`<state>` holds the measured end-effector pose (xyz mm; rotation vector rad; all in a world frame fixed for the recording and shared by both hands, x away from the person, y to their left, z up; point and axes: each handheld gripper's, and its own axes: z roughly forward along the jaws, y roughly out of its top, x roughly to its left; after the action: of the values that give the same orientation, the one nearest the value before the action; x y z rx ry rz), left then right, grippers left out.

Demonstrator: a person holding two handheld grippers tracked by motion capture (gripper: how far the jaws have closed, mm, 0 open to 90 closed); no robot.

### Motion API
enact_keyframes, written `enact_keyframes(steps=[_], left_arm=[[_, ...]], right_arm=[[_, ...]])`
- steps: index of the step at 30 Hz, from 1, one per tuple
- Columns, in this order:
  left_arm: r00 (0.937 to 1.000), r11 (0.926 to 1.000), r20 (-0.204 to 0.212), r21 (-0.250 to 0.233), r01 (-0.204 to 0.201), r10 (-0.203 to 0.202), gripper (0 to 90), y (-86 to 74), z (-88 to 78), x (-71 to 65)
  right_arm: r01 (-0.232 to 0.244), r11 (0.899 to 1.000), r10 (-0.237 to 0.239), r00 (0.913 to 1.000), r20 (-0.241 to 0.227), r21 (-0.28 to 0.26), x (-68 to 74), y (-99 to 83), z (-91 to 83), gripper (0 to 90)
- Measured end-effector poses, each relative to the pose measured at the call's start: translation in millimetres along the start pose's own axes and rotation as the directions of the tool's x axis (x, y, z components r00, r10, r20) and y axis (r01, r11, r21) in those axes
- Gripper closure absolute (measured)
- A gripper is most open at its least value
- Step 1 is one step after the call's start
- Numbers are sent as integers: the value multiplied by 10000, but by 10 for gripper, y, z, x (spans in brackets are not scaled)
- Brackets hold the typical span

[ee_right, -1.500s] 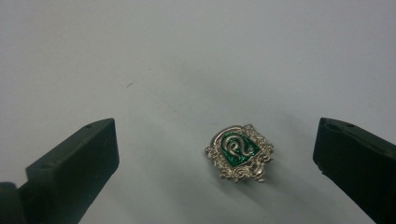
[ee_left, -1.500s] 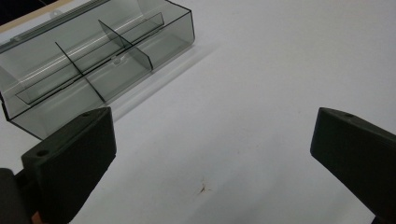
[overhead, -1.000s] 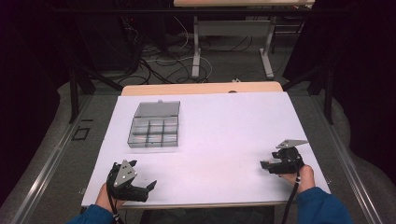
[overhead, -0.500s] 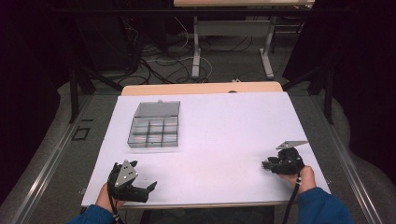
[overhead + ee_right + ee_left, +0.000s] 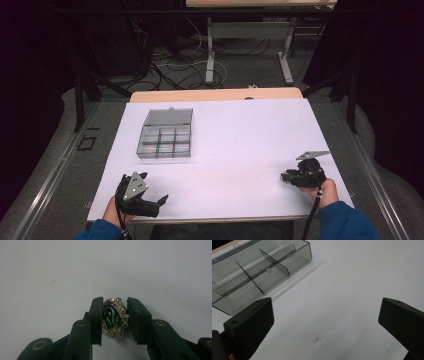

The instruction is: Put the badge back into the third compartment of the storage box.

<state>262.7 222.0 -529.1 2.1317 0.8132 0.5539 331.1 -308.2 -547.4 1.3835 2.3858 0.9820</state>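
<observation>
The right claw (image 5: 114, 317) has just been closing and now squeezes a small silver and green badge (image 5: 113, 317) between its two jaws, low over the white surface (image 5: 240, 140) near its right edge. The left claw (image 5: 150, 202) rests at the near left corner with its jaws wide apart and nothing between them. A clear box (image 5: 165, 134) with small compartments sits on the surface just ahead of the left claw, well apart from the badge.
</observation>
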Motion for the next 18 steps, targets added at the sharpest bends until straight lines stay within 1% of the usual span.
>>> enact_keyframes(steps=[1,2,3,4,5,7,8,9,10,12,14,15,18], left_arm=[[10000,10000,-43,2,-34,34,2,1,0,2],[10000,10000,-56,0,-73,73,1,1,1,4],[10000,10000,-67,-12,-74,74,2,0,2,3],[10000,10000,-55,-6,-65,65,2,0,2,3],[10000,10000,-55,-6,-65,65,1,0,2,3],[9999,10000,-57,-2,-83,83,2,-1,2,2],[10000,10000,36,55,-19,18,2,-3,2,-5],[10000,10000,36,55,-19,18,2,-3,2,-5],[10000,10000,35,59,-13,13,2,-4,4,-7],[10000,9999,55,91,-59,58,1,-3,7,-10],[10000,9999,56,105,-77,76,1,-3,7,-10],[10000,9999,59,101,-75,74,2,-3,6,-9],[10000,9999,63,107,-76,76,1,-3,6,-9]], right_arm=[[-126,9999,126,9999,-40,-26,16,2,-7,679],[-115,9999,115,9999,3,-37,24,4,-18,692],[1,9998,-1,10000,10,-199,24,3,-24,709],[-72,9997,71,10000,-50,-241,37,5,-41,729],[-72,9997,71,10000,-50,-241,37,5,-41,729],[137,9993,-137,9999,-11,-359,73,8,-67,757],[146,9991,-149,9999,-70,-394,85,9,-75,780],[240,9984,-246,9997,-96,-520,89,11,-82,791],[231,9986,-236,9997,-106,-466,103,11,-90,799],[333,9983,-338,9994,-106,-475,120,10,-94,804],[360,9981,-366,9993,-104,-500,117,6,-95,807],[284,9986,-291,9995,-135,-457,118,3,-101,808],[394,9981,-398,9992,-75,-482,118,1,-103,809]])
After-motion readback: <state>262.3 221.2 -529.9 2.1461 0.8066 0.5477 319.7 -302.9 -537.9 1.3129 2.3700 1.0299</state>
